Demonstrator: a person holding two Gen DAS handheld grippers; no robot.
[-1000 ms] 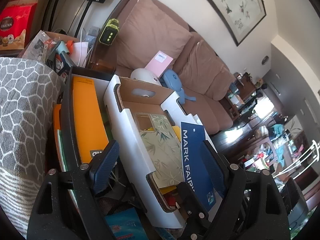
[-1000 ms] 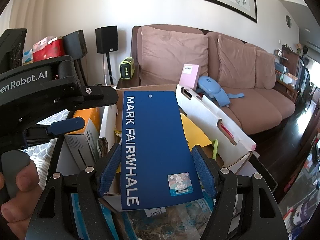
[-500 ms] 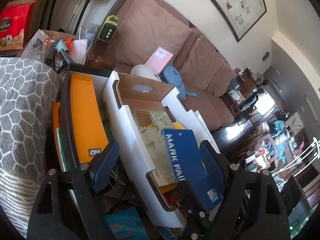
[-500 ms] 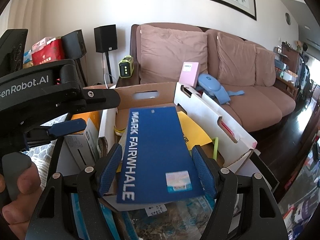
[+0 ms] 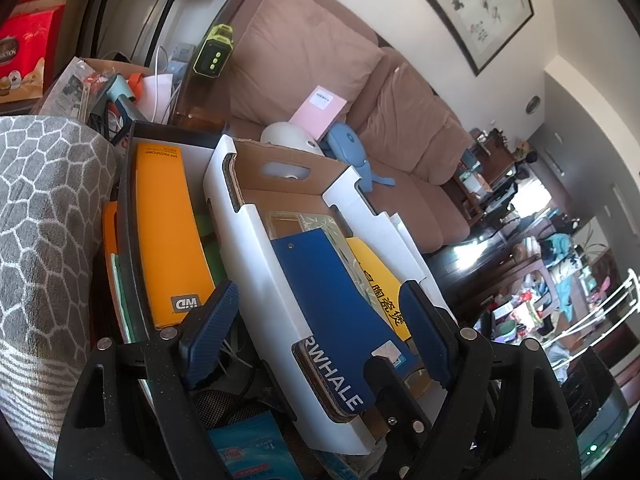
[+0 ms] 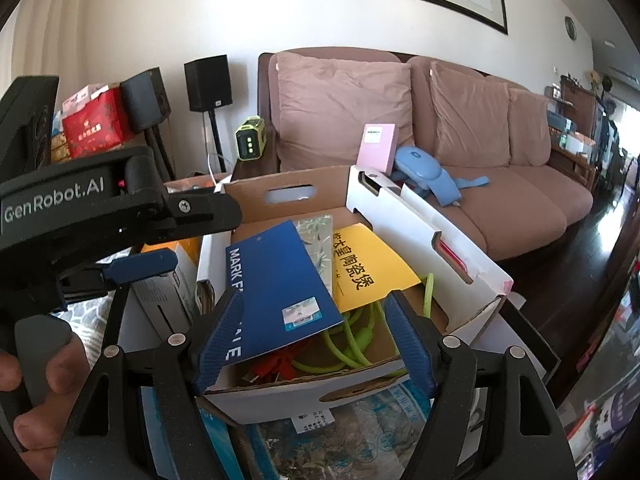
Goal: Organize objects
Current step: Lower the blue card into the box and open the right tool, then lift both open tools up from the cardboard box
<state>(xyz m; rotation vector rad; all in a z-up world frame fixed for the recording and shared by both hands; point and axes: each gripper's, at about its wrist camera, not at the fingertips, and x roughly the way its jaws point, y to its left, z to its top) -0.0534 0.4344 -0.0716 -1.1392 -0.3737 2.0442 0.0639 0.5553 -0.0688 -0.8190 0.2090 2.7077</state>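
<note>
A blue card marked MARK FAIRWHALE (image 6: 276, 288) lies tilted inside the white cardboard box (image 6: 420, 224), its left edge against the box's left wall. My right gripper (image 6: 316, 344) stands open at the box's near end; its right pad is clear of the card and its left pad overlaps the card's lower corner. In the left wrist view the blue card (image 5: 332, 312) rests on a leaf-patterned sheet and a yellow envelope (image 5: 380, 284). My left gripper (image 5: 316, 336) is open and straddles the box's left wall (image 5: 256, 248), gripping nothing.
The box also holds a green cord (image 6: 360, 336) and red bits. An orange box (image 5: 168, 232) stands in a black bin to the left, beside a grey patterned cloth (image 5: 44, 208). A brown sofa (image 6: 440, 120) with a pink box and a blue plush lies behind.
The blue card stood upright between my right gripper's pads, then tipped forward and now lies down inside the box. Both grippers stayed in place.
</note>
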